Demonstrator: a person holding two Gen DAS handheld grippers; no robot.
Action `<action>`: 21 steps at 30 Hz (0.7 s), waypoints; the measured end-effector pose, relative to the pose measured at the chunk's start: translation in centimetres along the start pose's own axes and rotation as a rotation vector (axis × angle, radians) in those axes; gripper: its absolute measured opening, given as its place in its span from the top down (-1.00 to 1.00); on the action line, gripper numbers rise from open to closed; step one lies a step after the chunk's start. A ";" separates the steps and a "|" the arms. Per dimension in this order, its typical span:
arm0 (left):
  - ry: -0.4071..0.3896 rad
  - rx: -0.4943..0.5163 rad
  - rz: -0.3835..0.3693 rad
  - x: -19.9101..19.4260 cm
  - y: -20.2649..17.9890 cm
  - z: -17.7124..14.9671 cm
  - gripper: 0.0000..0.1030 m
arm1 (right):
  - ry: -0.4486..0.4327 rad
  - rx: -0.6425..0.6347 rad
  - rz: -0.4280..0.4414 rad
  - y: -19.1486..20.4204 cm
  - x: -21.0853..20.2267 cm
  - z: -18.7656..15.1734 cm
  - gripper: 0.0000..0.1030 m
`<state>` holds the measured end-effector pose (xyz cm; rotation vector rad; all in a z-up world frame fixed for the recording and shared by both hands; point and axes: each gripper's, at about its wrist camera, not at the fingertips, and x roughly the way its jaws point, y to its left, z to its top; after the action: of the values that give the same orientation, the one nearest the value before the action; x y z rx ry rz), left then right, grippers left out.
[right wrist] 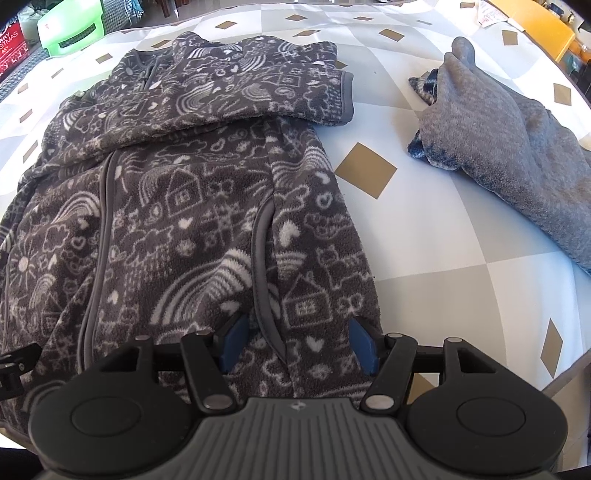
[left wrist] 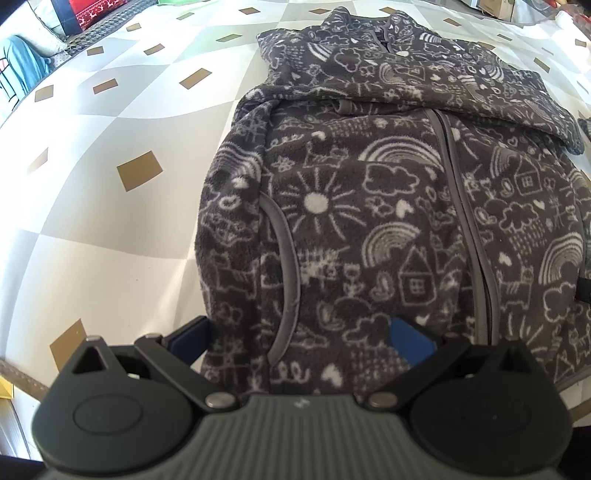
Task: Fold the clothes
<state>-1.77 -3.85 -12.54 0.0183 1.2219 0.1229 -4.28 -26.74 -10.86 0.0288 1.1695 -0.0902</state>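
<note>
The fleece jacket [left wrist: 369, 221] lies zipped and flat on the checked cloth [left wrist: 110, 221]. The left gripper [left wrist: 299, 343] and right gripper [right wrist: 297, 345], both at 6 o'clock, straddle its hem with jaws parted, not clamped. Risk: closing on one layer only, so the fold drags askew.

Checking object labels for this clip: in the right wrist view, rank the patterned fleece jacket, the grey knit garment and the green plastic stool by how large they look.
1. Patterned fleece jacket, filling most of the view.
2. Grey knit garment, at the right.
3. Green plastic stool, smallest, though it is cut off at the far edge and farther away, so its true size is unsure.
</note>
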 end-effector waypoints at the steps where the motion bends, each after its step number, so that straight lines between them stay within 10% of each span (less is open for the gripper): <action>1: 0.001 -0.003 -0.004 -0.1 0.1 0.0 -1.00 | 0.000 0.000 0.000 0.0 0.0 0.0 -0.16; 21: 0.015 -0.048 -0.013 0.0 0.4 -0.3 -1.00 | 0.011 0.014 0.003 -0.1 0.1 0.3 -0.17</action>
<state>-2.07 -3.42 -12.59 -0.0327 1.2334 0.1415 -3.99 -26.88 -10.87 0.0432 1.1794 -0.0956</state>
